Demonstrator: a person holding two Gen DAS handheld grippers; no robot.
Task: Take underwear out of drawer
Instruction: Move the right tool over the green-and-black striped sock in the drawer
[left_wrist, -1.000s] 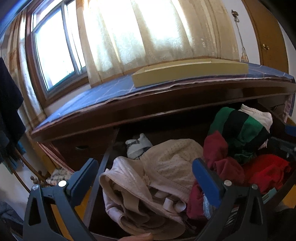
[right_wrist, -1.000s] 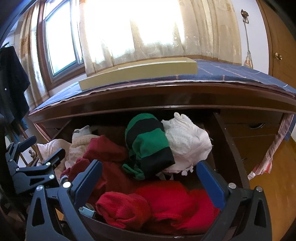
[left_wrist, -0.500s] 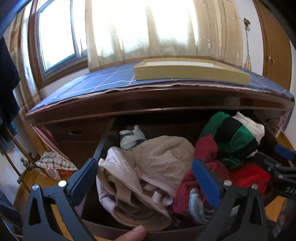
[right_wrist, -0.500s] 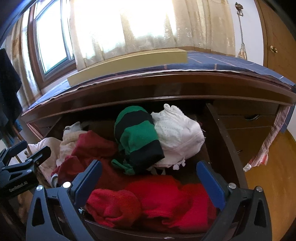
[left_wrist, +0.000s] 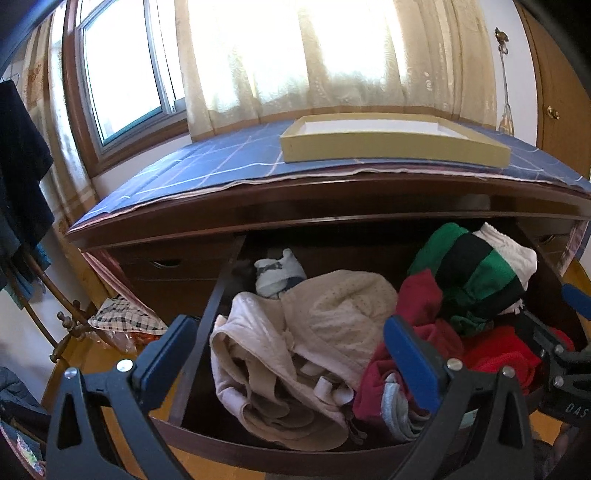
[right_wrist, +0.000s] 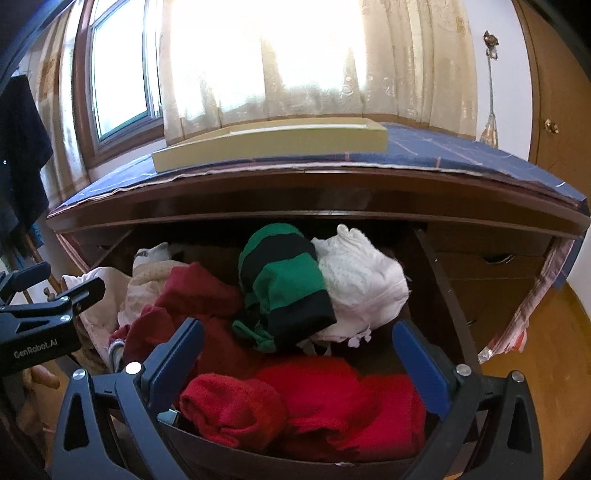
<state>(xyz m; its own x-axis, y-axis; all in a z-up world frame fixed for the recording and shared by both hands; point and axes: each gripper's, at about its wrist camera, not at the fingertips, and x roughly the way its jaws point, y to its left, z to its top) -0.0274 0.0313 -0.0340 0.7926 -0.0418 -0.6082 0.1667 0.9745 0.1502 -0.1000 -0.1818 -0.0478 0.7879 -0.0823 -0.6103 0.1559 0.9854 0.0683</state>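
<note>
The dark wooden drawer (left_wrist: 207, 317) (right_wrist: 439, 280) stands pulled out and full of clothes. In the left wrist view a cream and pink heap of underwear (left_wrist: 295, 347) fills its left half, with dark red cloth (left_wrist: 421, 295) and a green-and-black striped piece (left_wrist: 469, 266) to the right. My left gripper (left_wrist: 288, 350) hangs open just above the front edge, over the cream heap. My right gripper (right_wrist: 299, 354) is open over the bright red garments (right_wrist: 306, 402) at the drawer's front right; the striped piece (right_wrist: 284, 280) and a white dotted garment (right_wrist: 362, 280) lie beyond it. Neither gripper holds anything.
A flat yellow box (left_wrist: 391, 136) (right_wrist: 269, 142) lies on the blue checked cloth (left_wrist: 207, 166) covering the dresser top. Curtained windows stand behind. Dark clothing (left_wrist: 18, 166) hangs on a rack at the left. Closed drawers (right_wrist: 491, 273) flank the open one, above wooden floor (right_wrist: 543, 350).
Both views have lifted and drawn back slightly, so more of the dresser top and box shows. The fingertip at the left view's bottom edge is gone. The clothes have not moved.
</note>
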